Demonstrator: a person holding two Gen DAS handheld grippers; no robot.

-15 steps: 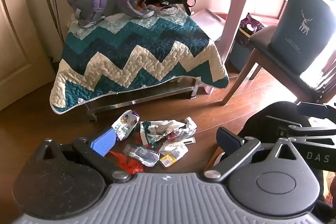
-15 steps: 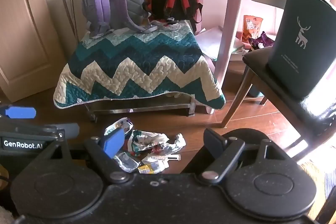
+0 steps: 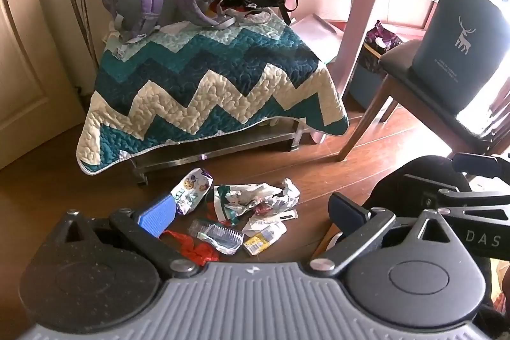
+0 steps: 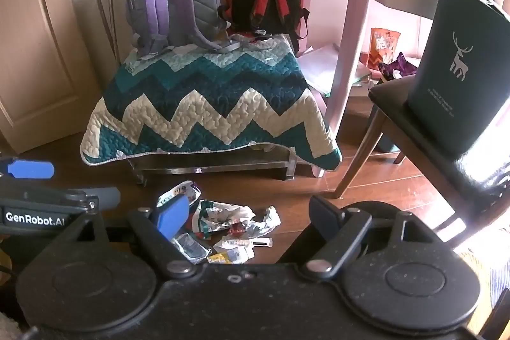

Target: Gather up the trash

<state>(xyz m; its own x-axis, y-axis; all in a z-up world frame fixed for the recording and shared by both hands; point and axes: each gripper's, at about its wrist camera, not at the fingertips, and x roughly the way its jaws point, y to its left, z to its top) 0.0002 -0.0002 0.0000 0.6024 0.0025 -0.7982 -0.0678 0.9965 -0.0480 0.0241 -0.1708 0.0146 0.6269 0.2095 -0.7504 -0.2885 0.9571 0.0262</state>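
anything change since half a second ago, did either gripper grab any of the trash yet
Nothing visibly changed. The left gripper and right gripper are both open and empty above the trash pile on the floor, which lies as it did.
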